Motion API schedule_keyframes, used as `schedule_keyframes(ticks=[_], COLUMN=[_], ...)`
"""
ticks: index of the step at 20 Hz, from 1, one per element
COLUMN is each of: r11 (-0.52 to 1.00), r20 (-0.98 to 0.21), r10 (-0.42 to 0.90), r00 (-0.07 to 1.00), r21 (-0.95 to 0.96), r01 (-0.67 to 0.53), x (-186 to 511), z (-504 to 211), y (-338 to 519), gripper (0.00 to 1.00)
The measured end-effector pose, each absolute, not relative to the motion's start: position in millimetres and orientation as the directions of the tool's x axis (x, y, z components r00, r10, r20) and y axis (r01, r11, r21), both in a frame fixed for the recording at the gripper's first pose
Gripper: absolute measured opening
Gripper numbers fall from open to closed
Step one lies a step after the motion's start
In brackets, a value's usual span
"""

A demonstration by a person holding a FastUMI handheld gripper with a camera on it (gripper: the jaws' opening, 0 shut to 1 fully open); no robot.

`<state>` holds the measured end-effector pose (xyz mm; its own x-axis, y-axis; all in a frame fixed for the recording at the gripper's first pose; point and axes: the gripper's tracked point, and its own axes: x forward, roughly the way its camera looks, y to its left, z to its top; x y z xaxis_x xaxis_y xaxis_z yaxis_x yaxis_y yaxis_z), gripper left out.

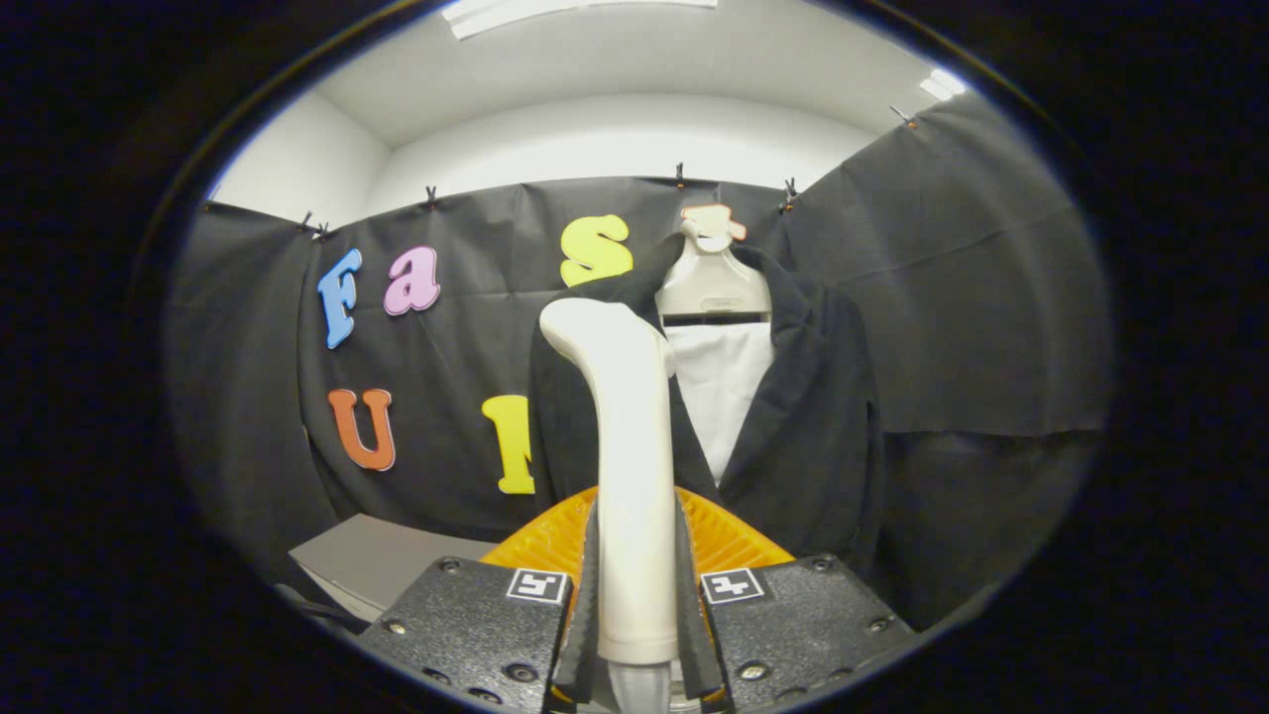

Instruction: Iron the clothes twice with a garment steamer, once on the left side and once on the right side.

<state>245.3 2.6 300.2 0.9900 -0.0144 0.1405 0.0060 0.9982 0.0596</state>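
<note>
White steamer (634,446) clamped between fingers (587,615), head at jacket's (813,426) left lapel. Risk: handle twists in grip, head drifts off fabric.

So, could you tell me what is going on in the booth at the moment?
A person is using a handheld gripper, which is shut on the white handle of a garment steamer held upright. Beyond it, a dark jacket hangs on a white hanger against the booth's wall. The steamer head sits in front of the jacket's left half as seen from the gripper; whether it touches the cloth cannot be told.
</note>
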Motion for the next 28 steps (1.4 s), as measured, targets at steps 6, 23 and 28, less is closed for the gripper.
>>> schedule_keyframes(ticks=[6,23,28], r11=[0.999,0.996,0.994], r20=[0.083,-0.045,-0.088], r10=[-0.030,-0.086,-0.098], r00=[0.996,0.995,0.991], r21=[0.030,-0.042,-0.061], r01=[0.027,0.084,0.093], x=[279,276,276], z=[275,193,165], y=[-1,-25,-26], gripper=[0.36,0.36,0.36])
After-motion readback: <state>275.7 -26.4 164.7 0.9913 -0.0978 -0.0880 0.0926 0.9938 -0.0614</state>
